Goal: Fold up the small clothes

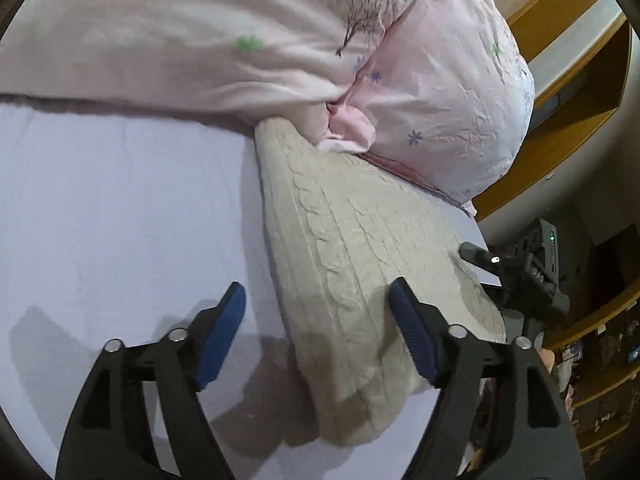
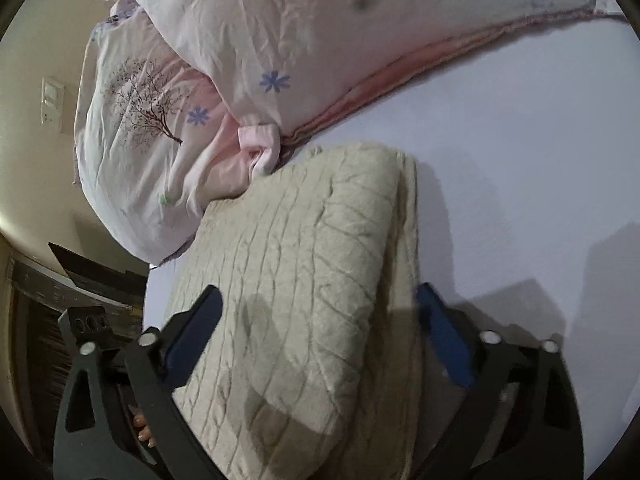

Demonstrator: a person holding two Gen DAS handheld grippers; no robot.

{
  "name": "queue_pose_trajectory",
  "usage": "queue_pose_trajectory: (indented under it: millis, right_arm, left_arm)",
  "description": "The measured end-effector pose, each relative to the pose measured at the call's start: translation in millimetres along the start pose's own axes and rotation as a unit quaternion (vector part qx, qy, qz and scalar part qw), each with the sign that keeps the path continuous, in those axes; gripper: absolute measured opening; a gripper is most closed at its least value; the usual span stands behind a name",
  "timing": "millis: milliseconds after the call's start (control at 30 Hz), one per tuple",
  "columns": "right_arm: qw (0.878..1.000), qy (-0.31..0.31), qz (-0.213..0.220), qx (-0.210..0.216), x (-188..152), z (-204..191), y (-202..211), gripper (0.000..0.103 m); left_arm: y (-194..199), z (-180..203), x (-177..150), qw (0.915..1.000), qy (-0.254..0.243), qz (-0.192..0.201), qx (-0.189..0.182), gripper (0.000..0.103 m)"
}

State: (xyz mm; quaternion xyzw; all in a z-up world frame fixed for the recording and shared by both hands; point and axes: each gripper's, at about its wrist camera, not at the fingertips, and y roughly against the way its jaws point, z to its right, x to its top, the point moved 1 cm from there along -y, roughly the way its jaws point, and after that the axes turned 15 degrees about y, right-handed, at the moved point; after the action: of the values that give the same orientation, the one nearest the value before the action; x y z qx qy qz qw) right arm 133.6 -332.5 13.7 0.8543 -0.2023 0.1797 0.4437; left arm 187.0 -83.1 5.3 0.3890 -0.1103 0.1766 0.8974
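Both grippers, left gripper (image 1: 318, 308) and right gripper (image 2: 318, 312), have black frames, round silver screws and ribbed blue fingers (image 1: 218, 340).

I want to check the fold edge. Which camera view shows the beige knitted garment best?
The right wrist view: the beige knitted garment fills the middle there, and its doubled layers show along the right edge, between the open right tool. The left wrist view shows it narrower and slanted, under the open left tool.
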Motion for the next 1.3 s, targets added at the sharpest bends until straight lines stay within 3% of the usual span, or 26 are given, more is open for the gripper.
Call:
queue_pose_trajectory:
  millis: [100,133,200,267,333,400,467,567,667,733,767,800,833,900,1000,1033,1067,1133,1167,1267,1300]
  right_arm:
    - [1.0,0.013,0.007,0.017,-2.3,-2.3,-2.2,0.042]
    - [0.999,0.024,0.016,0.019,-1.9,-7.1,0.1,0.039]
    - [0.999,0.039,0.025,0.01,1.6,-16.8,2.3,0.034]
    - [0.997,0.053,0.04,0.024,7.7,-29.5,7.8,0.032]
    - [0.994,0.077,0.056,0.052,13.9,-48.4,11.4,0.031]
    - [0.99,0.108,0.059,0.065,17.5,-68.4,8.0,0.029]
    - [0.988,0.143,0.049,0.04,21.9,-88.9,-9.1,0.028]
    - [0.987,0.16,0.017,-0.018,19.6,-102.5,-28.5,0.042]
    - [0.987,0.159,0.029,-0.006,1.2,-112.5,-10.9,0.076]
    - [0.983,0.185,0.019,0.008,-18.3,-127.2,-5.1,0.081]
    - [0.979,0.202,0.007,0.006,-28.1,-133.7,-8.0,0.075]
    - [0.974,0.225,-0.003,-0.013,-36.1,-140.0,-13.2,0.035]
    - [0.965,0.249,-0.014,-0.084,-42.7,-141.2,-19.2,0.009]
    - [0.967,0.229,0.006,-0.115,-42.1,-130.1,-16.9,0.008]
    - [0.977,0.184,0.026,-0.106,-38.5,-114.6,-7.5,0.009]
    - [0.977,0.189,0.029,-0.099,-43.7,-119.9,-5.2,0.01]
    - [0.975,0.194,0.031,-0.099,-49.8,-124.8,-1.5,0.021]
    - [0.972,0.205,0.037,-0.106,-64.4,-134.5,11.7,0.061]
    - [0.969,0.211,0.048,-0.12,-71.5,-142.0,19.2,0.1]
    - [0.955,0.233,0.076,-0.168,-100.9,-162.6,38.3,0.101]
    - [0.948,0.233,0.071,-0.204,-112.4,-167.7,38.0,0.101]
  left_arm:
    - [-14.8,7.9,-0.6,0.9996,0.008,-0.014,-0.023,0.079]
    - [-21.7,8.0,-2.0,0.9988,0.015,-0.024,-0.039,0.079]
    - [-35.8,11.9,-4.1,0.9988,0.014,-0.03,-0.036,0.076]
    - [-33.1,11.7,-1.8,0.9986,0.005,-0.033,-0.042,0.049]
    - [-17.8,8.1,6.5,0.9967,0.001,-0.046,-0.067,0.04]
    - [15.2,7.1,8.2,0.9967,-0.041,-0.016,-0.068,0.04]
    - [45.9,1.2,10.2,0.9961,-0.077,0.028,-0.033,0.043]
    - [58.0,-18.8,18.0,0.9932,-0.082,0.06,0.056,0.05]
    - [73.7,-43.4,11.7,0.9933,-0.053,0.076,0.07,0.055]
    - [88.7,-42.4,2.7,0.9907,-0.065,0.097,0.07,0.063]
    - [97.4,-40.9,-4.8,0.9889,-0.071,0.111,0.069,0.066]
    - [102.4,-39.6,-10.2,0.9879,-0.075,0.118,0.067,0.066]
    - [108.7,-39.6,-16.9,0.9873,-0.078,0.122,0.064,0.066]
    - [115.3,-37.2,-32.7,0.9872,-0.075,0.125,0.065,0.066]
    - [119.1,-38.6,-52.2,0.988,-0.07,0.119,0.069,0.067]
    - [116.4,-37.6,-58.7,0.988,-0.071,0.115,0.075,0.071]
    - [114.5,-36.2,-66.8,0.9874,-0.074,0.112,0.085,0.077]
    - [110.8,-32.8,-79.8,0.9839,-0.083,0.113,0.11,0.084]
    - [106.8,-29.8,-86.7,0.9801,-0.091,0.116,0.133,0.09]
    - [94.9,-23.9,-99.3,0.9651,-0.114,0.127,0.199,0.098]
    - [90.1,-22.7,-101.8,0.9608,-0.118,0.128,0.216,0.1]
